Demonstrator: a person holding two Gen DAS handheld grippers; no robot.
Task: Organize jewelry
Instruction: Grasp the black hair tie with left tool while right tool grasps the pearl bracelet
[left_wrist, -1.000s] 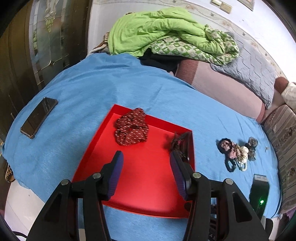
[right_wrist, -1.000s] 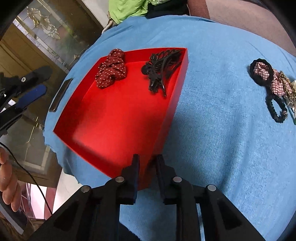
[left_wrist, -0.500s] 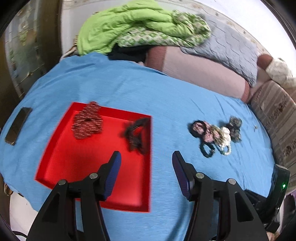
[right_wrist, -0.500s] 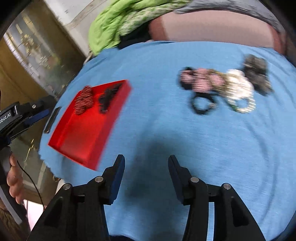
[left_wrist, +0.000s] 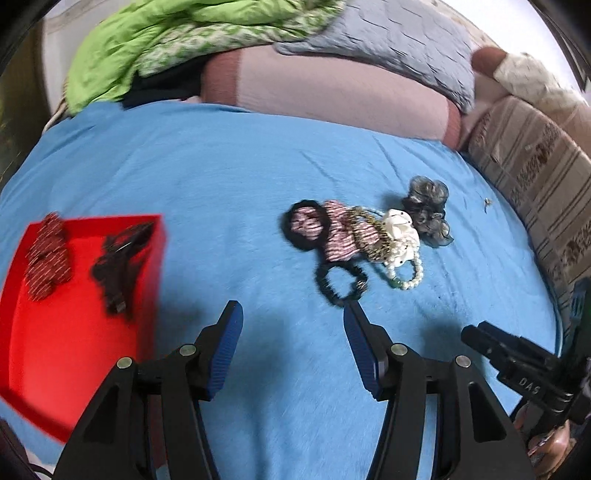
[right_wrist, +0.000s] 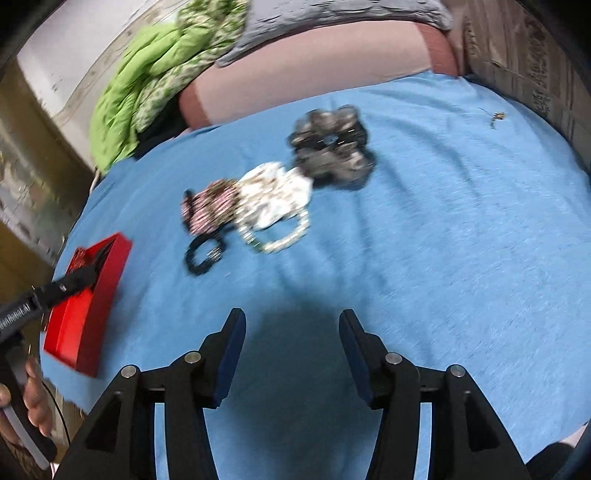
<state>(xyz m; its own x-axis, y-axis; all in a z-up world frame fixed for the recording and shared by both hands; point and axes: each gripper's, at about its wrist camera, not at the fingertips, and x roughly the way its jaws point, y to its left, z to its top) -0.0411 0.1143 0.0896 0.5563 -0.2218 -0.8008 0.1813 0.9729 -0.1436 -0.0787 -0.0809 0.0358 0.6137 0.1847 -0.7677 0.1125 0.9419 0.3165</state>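
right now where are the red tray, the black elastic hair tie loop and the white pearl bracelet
red tray (left_wrist: 74, 343), left wrist view, bare floor
black elastic hair tie loop (left_wrist: 320, 282), left wrist view, left side of band
white pearl bracelet (right_wrist: 295, 236), right wrist view, right side of beads

Left gripper (left_wrist: 291, 314) and right gripper (right_wrist: 291, 319), both empty, jaws spread wide

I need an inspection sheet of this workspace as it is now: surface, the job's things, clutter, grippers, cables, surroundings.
Surface: blue cloth, wrinkled.
Job's things: red tray holds a dark red scrunchie and a black hair claw; a pile of hair ties and a pearl bracelet lies on the cloth, outside the tray.
Clutter: small metal piece near the far edge.
Grippers: left hand-held gripper open, empty; right hand-held gripper open, empty.
Cables: thin black cable by the person's hand.
Surroundings: green quilt, pink cushion.
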